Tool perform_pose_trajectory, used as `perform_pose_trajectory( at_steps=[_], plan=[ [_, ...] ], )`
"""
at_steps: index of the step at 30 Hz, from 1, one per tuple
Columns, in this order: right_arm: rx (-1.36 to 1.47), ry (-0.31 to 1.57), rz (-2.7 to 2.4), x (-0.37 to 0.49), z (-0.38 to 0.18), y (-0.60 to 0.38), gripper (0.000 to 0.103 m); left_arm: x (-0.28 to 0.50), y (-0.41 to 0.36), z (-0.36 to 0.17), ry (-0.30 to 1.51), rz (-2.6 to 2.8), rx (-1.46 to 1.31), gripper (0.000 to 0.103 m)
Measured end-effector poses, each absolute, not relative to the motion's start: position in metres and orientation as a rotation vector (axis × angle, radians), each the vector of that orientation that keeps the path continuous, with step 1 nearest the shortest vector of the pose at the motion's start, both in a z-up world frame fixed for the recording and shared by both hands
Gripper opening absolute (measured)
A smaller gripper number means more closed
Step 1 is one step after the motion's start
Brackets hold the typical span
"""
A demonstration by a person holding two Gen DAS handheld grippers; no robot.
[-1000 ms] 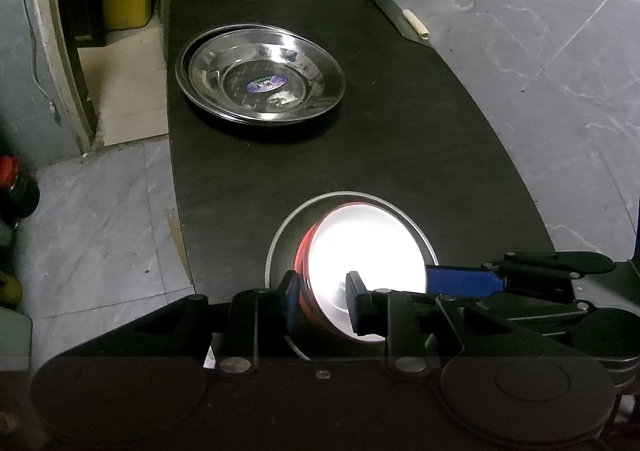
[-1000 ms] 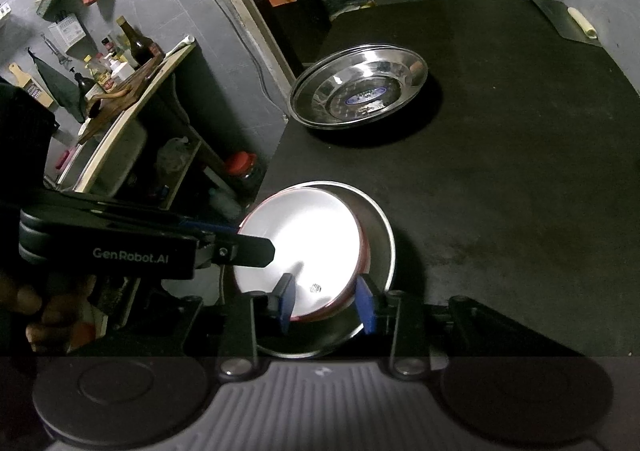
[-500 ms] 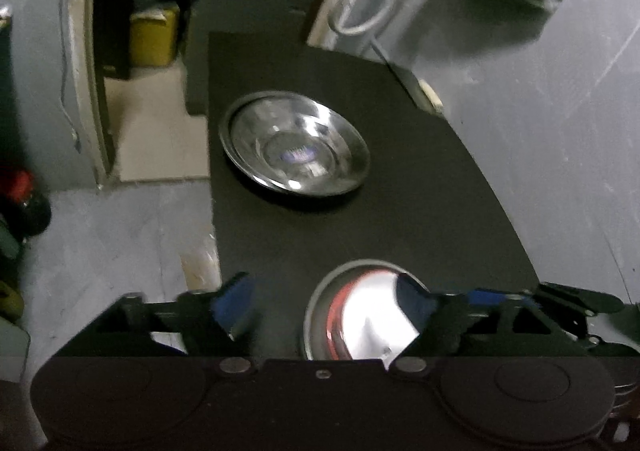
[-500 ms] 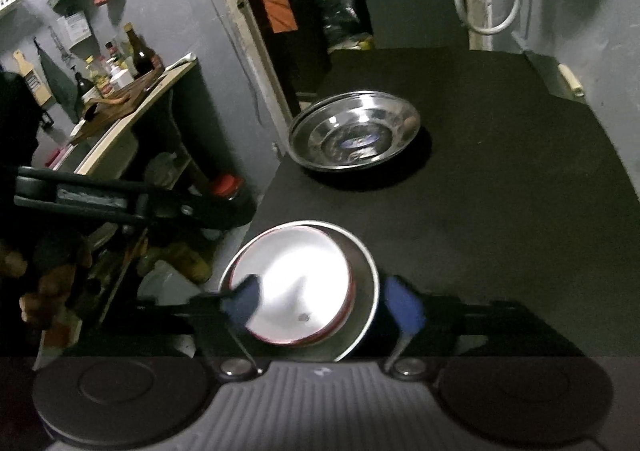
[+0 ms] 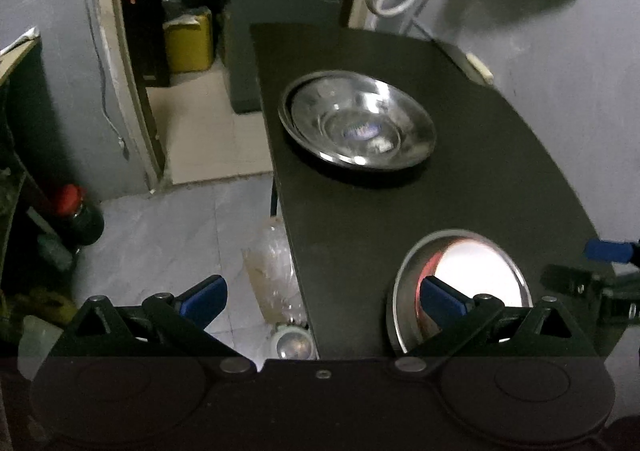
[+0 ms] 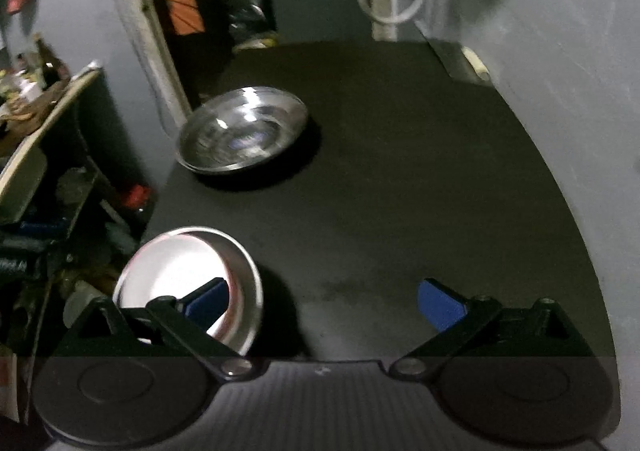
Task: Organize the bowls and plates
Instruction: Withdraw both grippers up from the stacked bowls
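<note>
Both tongs stand released, jaws just opened wide with nothing pressed between them: the left gripper [image 5: 322, 297] straddles the table's near-left edge, the right gripper [image 6: 324, 301] hangs over bare tabletop. At the near edge of the black table [image 6: 400, 171] sits a steel bowl [image 5: 400, 291] holding a red-rimmed white bowl [image 5: 476, 267]. Farther back, stacked steel plates [image 5: 358, 121] rest.

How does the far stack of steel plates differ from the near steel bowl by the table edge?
The far steel plates are wide and shallow; the near steel bowl is narrower across. The plates are bare inside, with only a blue sticker at the centre; the bowl holds a white, red-sided bowl. The plates sit farther up the black table; the bowl sits near its front edge. Both are shiny metal, upright and ungripped.
</note>
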State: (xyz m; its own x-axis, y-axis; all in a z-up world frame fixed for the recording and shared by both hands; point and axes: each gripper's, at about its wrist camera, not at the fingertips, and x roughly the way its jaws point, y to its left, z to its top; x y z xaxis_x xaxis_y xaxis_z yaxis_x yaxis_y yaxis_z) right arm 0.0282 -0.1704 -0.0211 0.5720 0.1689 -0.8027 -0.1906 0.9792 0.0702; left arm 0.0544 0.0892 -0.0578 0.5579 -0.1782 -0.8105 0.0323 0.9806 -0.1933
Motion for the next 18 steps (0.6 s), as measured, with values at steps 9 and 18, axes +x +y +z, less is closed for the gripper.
perform_pose_trajectory(
  at_steps=[9, 18],
  plan=[
    [-0.056, 1.003, 0.195, 0.030, -0.031, -0.168, 0.103, 0.060, 0.076, -0.068, 1.024, -0.149, -0.076, 0.102],
    [-0.101, 1.037, 0.209, 0.034, -0.037, -0.162, 0.103, 0.065, 0.069, -0.074, 1.054, -0.152, -0.029, 0.102]
  ],
)
